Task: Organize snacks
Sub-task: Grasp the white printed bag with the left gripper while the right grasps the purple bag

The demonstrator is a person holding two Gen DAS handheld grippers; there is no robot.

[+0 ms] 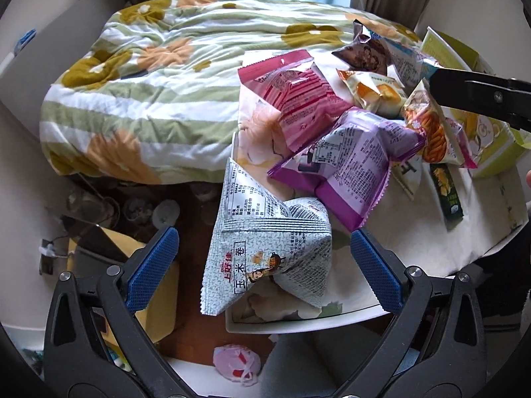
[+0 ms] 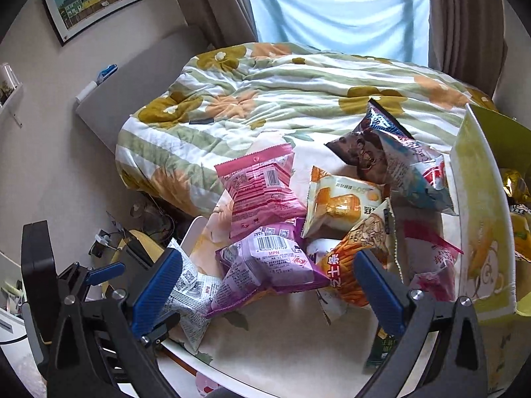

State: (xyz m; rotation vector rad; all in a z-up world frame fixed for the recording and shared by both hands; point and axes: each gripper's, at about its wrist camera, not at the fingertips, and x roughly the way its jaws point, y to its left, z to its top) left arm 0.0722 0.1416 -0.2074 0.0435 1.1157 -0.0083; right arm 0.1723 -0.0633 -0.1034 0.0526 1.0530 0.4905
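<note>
A heap of sealed snack packets lay on the white floral-printed worktop [image 2: 282, 348], which stood just beside a bed with a green-striped flowered quilt [image 1: 159, 76]. Nearest the left claw [image 1: 264, 267] was a grey-white crinkled foil packet with black print [image 1: 265, 252], puffed into a tent shape and hanging partly over the worktop's edge. That claw stood wide, its blue-padded fingers [image 1: 152, 265] on either side of the packet and not touching it.

The right claw [image 2: 268, 293] was also wide and held nothing. Between its fingers lay a purple plastic packet with a barcode [image 2: 265, 265], resting on the grey-white one's corner, with an orange packet of stick snacks [image 2: 351, 265] leaning against it. Behind these were a pink packet [image 2: 262, 192], a yellow-orange cake packet [image 2: 341, 202] and a brown and blue bag [image 2: 381, 152]. A yellow-green cardboard box with a cartoon print [image 2: 481, 232] stood open at the right edge, seemingly the place meant for them.

These packets looked light, air-filled and soft, with slick film that would slide and crackle under pressure. The contents were probably brittle, so squeezing the belly risked crushing them. The flat crimped seam at an end, or a pinched corner fold, seemed the safer hold. The overhanging grey-white packet could slip off if nudged.
</note>
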